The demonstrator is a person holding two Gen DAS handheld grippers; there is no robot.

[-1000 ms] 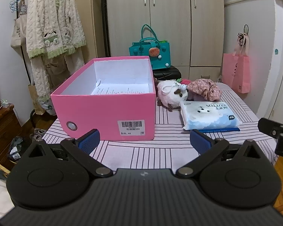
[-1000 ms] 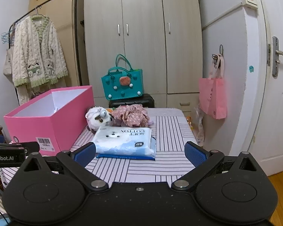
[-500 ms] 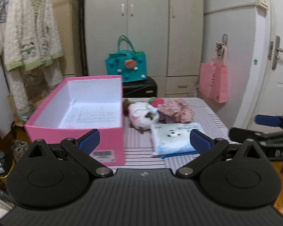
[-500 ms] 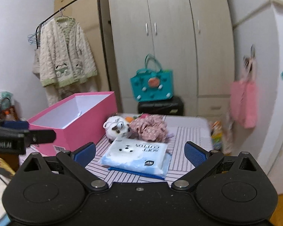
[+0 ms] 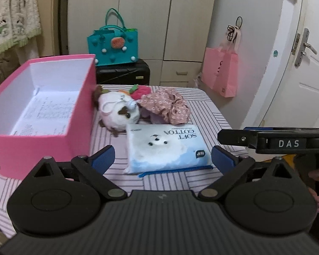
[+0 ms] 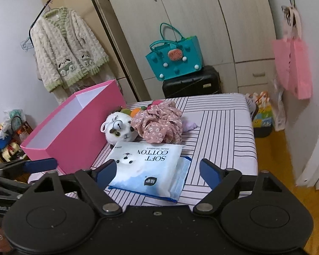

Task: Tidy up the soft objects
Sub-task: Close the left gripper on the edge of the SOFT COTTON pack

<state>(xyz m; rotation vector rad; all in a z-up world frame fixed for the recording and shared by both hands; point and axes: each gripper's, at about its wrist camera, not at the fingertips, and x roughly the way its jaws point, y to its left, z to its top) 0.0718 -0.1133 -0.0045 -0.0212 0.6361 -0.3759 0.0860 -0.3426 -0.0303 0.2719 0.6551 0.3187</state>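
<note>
A white and blue "SOFT COTTON" tissue pack (image 5: pixel 165 146) (image 6: pixel 151 163) lies flat on the striped table (image 6: pixel 219 131). Behind it sit a white plush toy (image 5: pixel 119 112) (image 6: pixel 121 127), a floral fabric scrunchie (image 5: pixel 168 106) (image 6: pixel 159 123) and a small red soft item (image 5: pixel 140 91). An open pink box (image 5: pixel 42 110) (image 6: pixel 74 127) stands to the left, with only a printed sheet inside. My left gripper (image 5: pixel 162 159) and right gripper (image 6: pixel 158 172) both hover at the pack's near edge. Their jaws are closing, with the pack showing between the pads, which do not press it.
A teal handbag (image 6: pixel 174 59) rests on a black suitcase (image 6: pixel 191 85) beyond the table's far edge. A pink paper bag (image 6: pixel 293 68) hangs on the right wall, near a white door (image 5: pixel 312 80). A knitted cardigan (image 6: pixel 66 51) hangs at the left.
The left gripper swung right, from facing the pink box to facing the tissue pack. The right gripper came closer to the pack and tilted down. Both pairs of jaws narrowed slightly.
</note>
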